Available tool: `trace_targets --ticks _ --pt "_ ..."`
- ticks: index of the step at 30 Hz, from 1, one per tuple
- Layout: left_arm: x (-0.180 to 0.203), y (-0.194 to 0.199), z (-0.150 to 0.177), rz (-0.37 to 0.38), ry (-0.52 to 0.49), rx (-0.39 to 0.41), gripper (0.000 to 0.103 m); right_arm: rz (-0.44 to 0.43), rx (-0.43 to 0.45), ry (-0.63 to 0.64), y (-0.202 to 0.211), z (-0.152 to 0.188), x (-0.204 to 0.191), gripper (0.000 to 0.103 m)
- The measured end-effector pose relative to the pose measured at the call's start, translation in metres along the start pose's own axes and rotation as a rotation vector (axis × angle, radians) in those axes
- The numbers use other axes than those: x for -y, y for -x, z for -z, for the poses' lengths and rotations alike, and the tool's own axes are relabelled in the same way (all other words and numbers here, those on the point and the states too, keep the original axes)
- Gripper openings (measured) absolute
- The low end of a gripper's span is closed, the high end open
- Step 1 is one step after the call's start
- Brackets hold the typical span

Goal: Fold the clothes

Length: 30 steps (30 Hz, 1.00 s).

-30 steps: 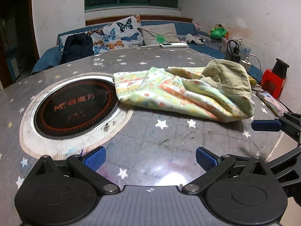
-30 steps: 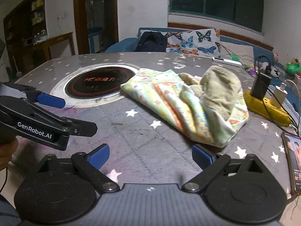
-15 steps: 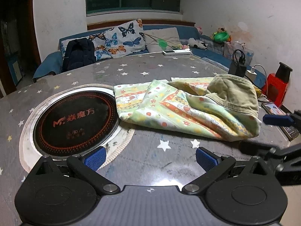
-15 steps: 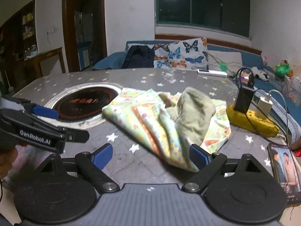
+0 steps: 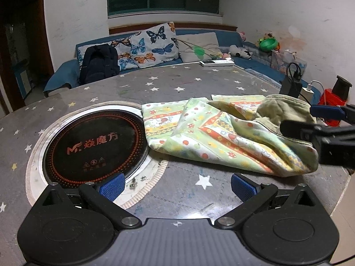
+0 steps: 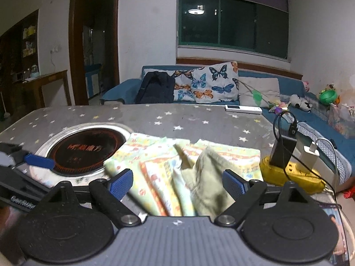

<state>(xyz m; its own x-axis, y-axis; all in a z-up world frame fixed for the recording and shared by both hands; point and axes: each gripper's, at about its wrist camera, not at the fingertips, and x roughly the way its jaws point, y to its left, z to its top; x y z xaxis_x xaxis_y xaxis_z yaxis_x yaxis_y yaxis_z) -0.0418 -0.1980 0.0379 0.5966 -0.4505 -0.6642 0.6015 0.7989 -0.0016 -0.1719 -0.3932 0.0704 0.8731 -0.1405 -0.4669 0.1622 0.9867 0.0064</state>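
A crumpled garment [image 5: 221, 137] with a yellow-green cartoon print and an olive lining lies on the grey star-patterned table [image 5: 182, 84], right of a round black induction hob [image 5: 93, 146]. My left gripper [image 5: 176, 185] is open and empty, just short of the garment's near edge. My right gripper [image 6: 177, 182] is open with the garment's near end [image 6: 177, 177] lying between its blue fingertips. In the left wrist view the right gripper [image 5: 324, 122] reaches over the garment's right end.
A yellow power strip [image 6: 290, 175] with a power bank and white charger sits at the table's right edge. A phone [image 6: 332, 219] lies near it. A white remote [image 6: 243, 109] lies at the far side. A sofa with butterfly cushions [image 6: 210, 84] and a dark backpack [image 6: 155, 87] stands behind.
Both grippers moved forward toward the garment. The right gripper came in over its right end, so the cloth now lies between its open fingers.
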Motion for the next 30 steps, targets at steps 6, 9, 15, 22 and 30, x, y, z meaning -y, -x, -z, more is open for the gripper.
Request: trace_targets --ticks 6,9,15,22,30 --pt "-0.002 -0.001 0.000 -0.012 0.002 -0.002 0.103 0.032 -0.010 -0.015 -0.019 -0.005 0.008 0.081" --pt "-0.003 -0.002 0.000 -0.015 0.004 -0.004 0.103 0.038 -0.031 -0.026 -0.026 -0.001 0.015 0.070" --pt "-0.005 -0.004 -0.001 -0.021 0.007 -0.007 0.103 -0.006 -0.076 -0.045 -0.026 0.011 0.018 0.042" --pt "-0.006 -0.007 0.000 -0.024 0.008 -0.015 0.103 -0.009 -0.090 -0.052 -0.022 0.019 0.021 0.036" --pt "-0.004 -0.007 0.000 -0.019 0.006 -0.014 0.103 0.008 -0.026 -0.048 -0.026 -0.001 0.021 0.076"
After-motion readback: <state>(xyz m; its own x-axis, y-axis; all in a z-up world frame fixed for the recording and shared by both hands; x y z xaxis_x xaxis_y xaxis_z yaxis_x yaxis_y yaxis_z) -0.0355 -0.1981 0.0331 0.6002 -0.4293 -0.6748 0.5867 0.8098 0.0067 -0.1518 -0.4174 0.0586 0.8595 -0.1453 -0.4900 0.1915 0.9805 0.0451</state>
